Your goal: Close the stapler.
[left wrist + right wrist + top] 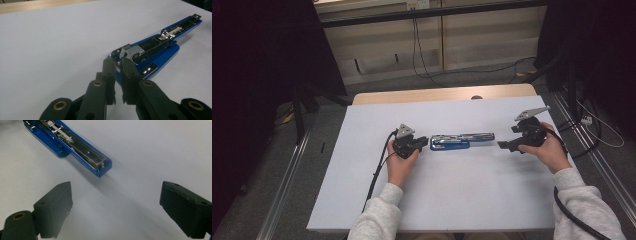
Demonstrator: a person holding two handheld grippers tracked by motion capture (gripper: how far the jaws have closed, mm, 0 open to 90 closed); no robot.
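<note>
High view. One blue stapler [462, 141], opened out flat, lies lengthwise across the middle of the white table [452, 200]. Left gripper [422, 144] sits at the stapler's 9 o'clock end, tips at or touching it. Right gripper [502, 145] sits just off the 3 o'clock end, a small gap between. Each is held in a hand, sleeves entering from 6 o'clock. Placement reads as one tool steadying each end of the opened stapler, probably for loading or closing it.

Left gripper view. Jaws nearly pressed together, a thin slit left between them, tips against the stapler's [150, 50] near end. Whether they pinch any part of it I cannot tell. The staple channel runs off toward 2 o'clock.

- Container: the open metal channel. 
- Contents: a grey block near the close end, either a staple strip or the pusher; the rest looks bare metal with a spring clip.

Right gripper view. Jaws spread wide, one at 7 o'clock, one at 4 o'clock, nothing between but table. The stapler's [75, 147] end lies toward 11 o'clock, apart from both jaws. The wide spread suits an approach to grasp that end.
</note>
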